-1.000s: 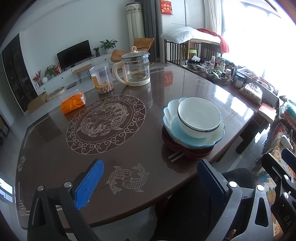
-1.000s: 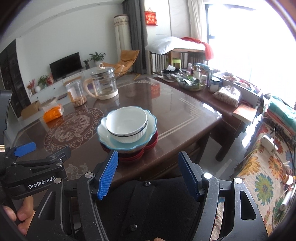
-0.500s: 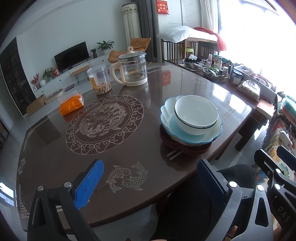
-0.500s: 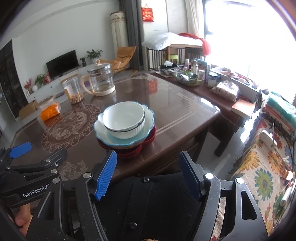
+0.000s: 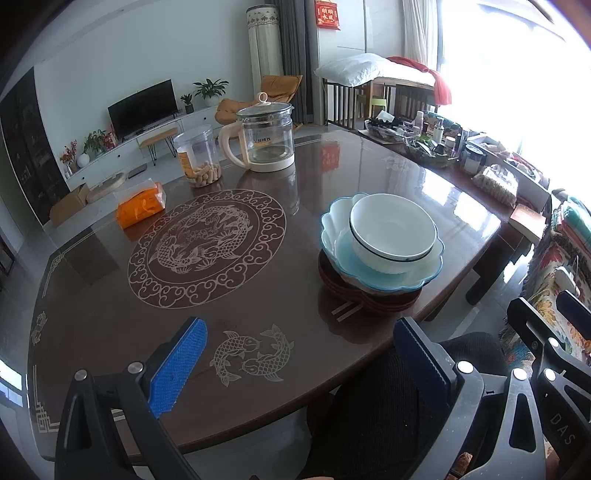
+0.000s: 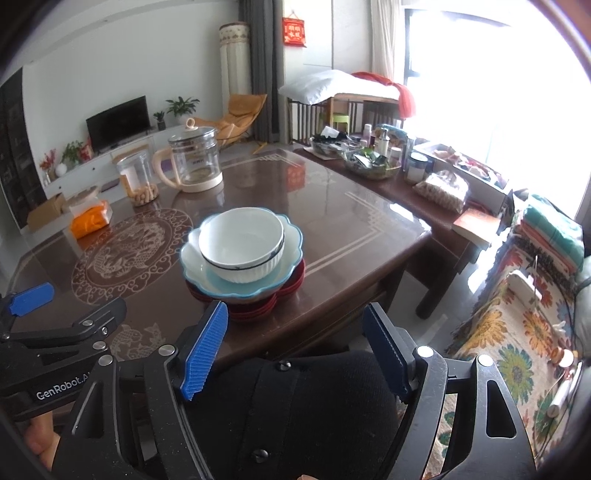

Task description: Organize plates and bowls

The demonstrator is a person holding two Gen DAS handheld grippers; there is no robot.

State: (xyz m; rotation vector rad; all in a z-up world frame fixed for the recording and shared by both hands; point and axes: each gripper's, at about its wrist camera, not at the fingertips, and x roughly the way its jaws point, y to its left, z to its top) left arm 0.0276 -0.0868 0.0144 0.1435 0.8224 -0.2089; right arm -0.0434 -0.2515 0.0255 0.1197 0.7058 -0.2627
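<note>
Right wrist | ribbed white bowl (image 6: 242, 245) in scalloped blue dish (image 6: 236, 286); both grippers (image 6: 295, 350) (image 5: 299, 363) released

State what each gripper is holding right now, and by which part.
Nothing is held. The left gripper and the right gripper both hang open and empty, short of the white ribbed bowl on the stacked plates.

"GenRobot.AI" in white on left gripper (image 6: 27, 308) body, last letter cut off. "DAS" in grey on right gripper (image 5: 570, 317) frame. Four gold characters on red wall hanging (image 6: 294, 32), too small to read. Faint print on kettle (image 5: 266, 138), illegible.
</note>
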